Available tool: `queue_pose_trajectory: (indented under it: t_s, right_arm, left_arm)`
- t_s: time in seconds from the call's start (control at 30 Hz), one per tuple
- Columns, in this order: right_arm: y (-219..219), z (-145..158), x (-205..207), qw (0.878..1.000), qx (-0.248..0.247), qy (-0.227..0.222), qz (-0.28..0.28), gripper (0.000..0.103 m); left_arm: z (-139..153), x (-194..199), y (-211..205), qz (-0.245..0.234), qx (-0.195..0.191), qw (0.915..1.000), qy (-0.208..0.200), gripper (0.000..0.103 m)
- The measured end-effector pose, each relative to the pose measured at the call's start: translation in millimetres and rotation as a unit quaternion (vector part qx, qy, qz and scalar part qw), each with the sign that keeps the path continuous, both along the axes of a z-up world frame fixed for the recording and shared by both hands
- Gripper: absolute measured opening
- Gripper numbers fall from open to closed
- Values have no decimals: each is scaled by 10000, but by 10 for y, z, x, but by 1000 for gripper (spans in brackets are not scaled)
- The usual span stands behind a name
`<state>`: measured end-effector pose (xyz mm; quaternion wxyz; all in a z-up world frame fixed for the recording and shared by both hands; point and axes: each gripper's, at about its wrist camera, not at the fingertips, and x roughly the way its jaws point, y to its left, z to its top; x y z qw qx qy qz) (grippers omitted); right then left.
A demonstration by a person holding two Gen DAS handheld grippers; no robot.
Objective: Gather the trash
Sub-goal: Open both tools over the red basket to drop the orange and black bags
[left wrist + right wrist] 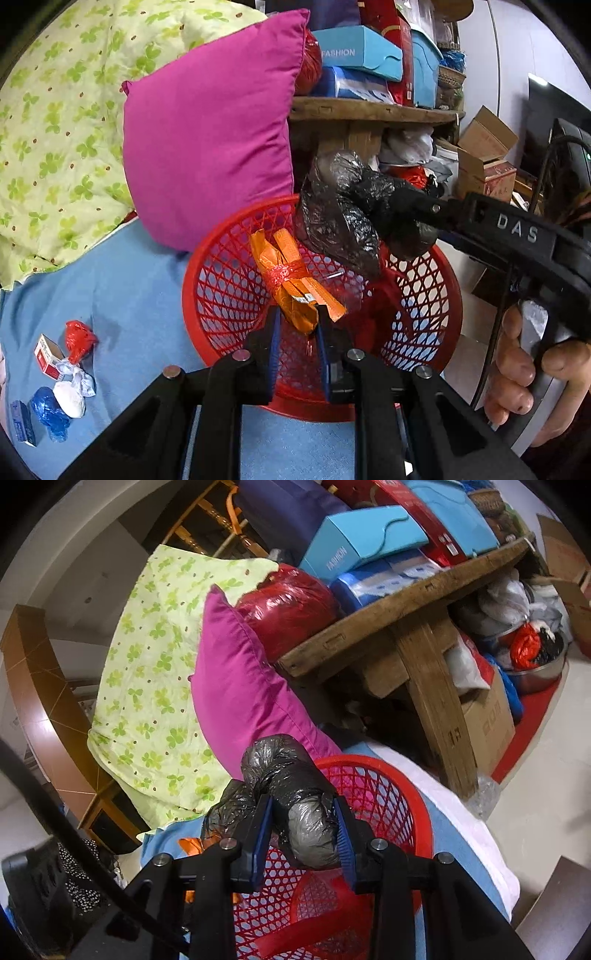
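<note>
Black bag wad (306, 812) between right claw (303, 836) pads, above red basket (402, 794)

Left claw (297, 325) and right claw (303, 827) — both clamped, angled downward, close together.

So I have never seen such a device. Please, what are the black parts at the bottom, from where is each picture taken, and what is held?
No robot: a person holds two hand grippers, each carrying a camera looking along its fingers. The left gripper pinches an orange packet over the red basket. The right gripper clamps a crumpled black bag above the same basket. On the blue sheet more scraps wait. Behind leans a pink pillow.
</note>
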<state>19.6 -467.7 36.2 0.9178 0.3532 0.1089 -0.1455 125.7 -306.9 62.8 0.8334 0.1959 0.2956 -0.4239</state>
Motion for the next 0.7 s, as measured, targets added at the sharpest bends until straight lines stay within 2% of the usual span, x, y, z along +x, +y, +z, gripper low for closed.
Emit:
queue_pose_trajectory:
  t_s: [0.03,0.1,0.17,0.3,0.4,0.57,0.7]
  right_arm:
    - [-3,-9,10,10000,27,32,-1,36]
    - [-7,-23,39,9999,107,87,29,37]
    - [10,-23,59,9999,128,97,61,37]
    - [65,4,103,9999,88,104,60,39]
    - [106,24,119,9999,103,63,-49,65]
    - [237,119,108,9997,-161,-163,-108,65]
    - [489,251,147,9972,-648,-361,-32,65]
  left_arm:
    - [-15,8,8,-4,1,10000,39,23]
    - [-21,23,42,42,-29,10000,49,45]
    - [-8,29,81,137,-74,9999,-17,53]
    - [17,62,224,242,-147,9996,-57,53]
    - [6,103,409,381,-202,9990,-82,55]
    - [-63,187,785,765,-230,9967,-120,55]
    - [-129,249,1145,1136,-250,9930,-207,56]
